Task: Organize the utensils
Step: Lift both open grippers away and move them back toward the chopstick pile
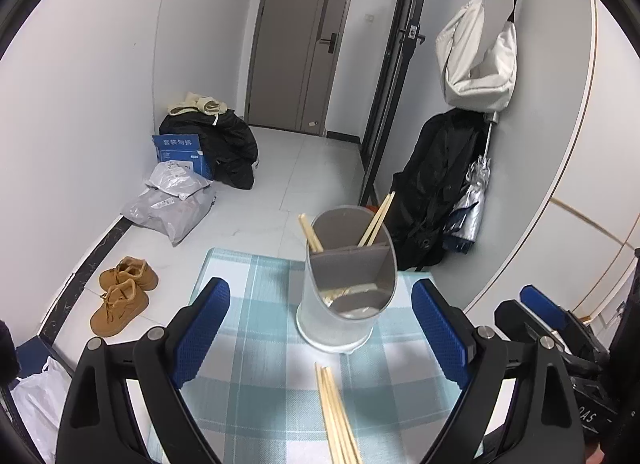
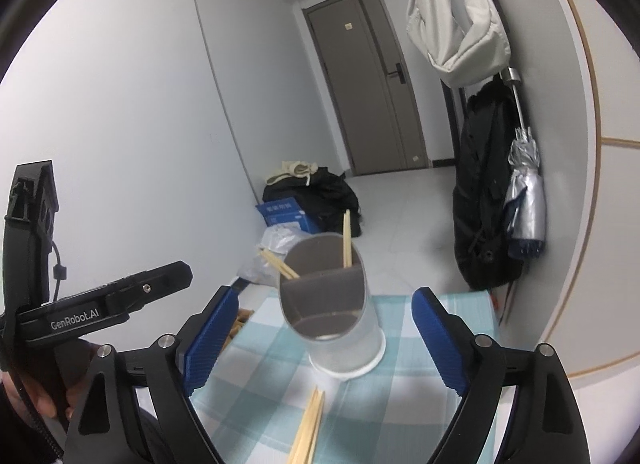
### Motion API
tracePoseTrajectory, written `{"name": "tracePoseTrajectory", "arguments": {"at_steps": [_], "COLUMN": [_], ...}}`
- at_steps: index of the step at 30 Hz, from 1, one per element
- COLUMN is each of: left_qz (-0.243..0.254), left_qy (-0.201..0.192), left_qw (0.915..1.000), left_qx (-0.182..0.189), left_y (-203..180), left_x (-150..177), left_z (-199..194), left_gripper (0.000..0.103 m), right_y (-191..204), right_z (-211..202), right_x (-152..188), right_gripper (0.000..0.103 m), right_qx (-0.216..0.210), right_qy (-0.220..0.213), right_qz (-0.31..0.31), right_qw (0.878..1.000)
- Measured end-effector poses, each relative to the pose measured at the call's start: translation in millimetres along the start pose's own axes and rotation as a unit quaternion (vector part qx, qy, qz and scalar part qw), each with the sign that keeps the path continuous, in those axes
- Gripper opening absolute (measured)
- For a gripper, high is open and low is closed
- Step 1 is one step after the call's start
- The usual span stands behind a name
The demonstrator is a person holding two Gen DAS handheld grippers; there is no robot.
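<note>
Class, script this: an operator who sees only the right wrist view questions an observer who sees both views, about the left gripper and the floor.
Operator: Is the left gripper open?
Observer: Yes. Its fingers are wide apart with nothing gripped, and the holder stands ahead of them.
Operator: What lies on the floor to the left?
Observer: A pair of tan shoes, beside the table.

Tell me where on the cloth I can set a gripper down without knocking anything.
Bare cloth lies left of the utensil holder, between it and the checked tablecloth edge, and in a narrower strip to its right. Crowded: the near centre, where loose chopsticks lie just in front of the holder. Both the left gripper and right gripper are open and empty.
</note>
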State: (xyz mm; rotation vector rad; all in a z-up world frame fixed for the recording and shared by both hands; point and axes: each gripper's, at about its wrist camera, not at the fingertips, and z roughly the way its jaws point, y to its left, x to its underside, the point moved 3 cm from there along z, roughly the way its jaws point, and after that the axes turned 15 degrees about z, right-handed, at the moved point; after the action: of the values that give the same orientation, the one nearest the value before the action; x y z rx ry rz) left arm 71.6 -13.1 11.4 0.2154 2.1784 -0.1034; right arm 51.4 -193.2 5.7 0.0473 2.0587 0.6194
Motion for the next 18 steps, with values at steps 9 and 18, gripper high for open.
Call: {"name": "tracePoseTrajectory", "arguments": {"at_steps": [9,18], "left_qz": [-0.012,-0.031], "left_qy": [0.013,0.050], "left_qw": [0.9998,0.9982], "left_qx": [-0.003,0.014], "left_y": [2.8,12.1], "left_x": [34.6,65.1], "left_z": [12.0,37.8], "left_gripper": [0.089,0.089], "right_y": [-9.9,-24.2], "right_z": [3.9,23.5], "right_x": [35.9,74.5], "right_gripper": [0.095,0.094], "right_qx": [0.034,0.038], "right_qy": [0.003,0.075], "right_qz": [-0.012,-0.004], "right_qw": [0.999,0.996]}}
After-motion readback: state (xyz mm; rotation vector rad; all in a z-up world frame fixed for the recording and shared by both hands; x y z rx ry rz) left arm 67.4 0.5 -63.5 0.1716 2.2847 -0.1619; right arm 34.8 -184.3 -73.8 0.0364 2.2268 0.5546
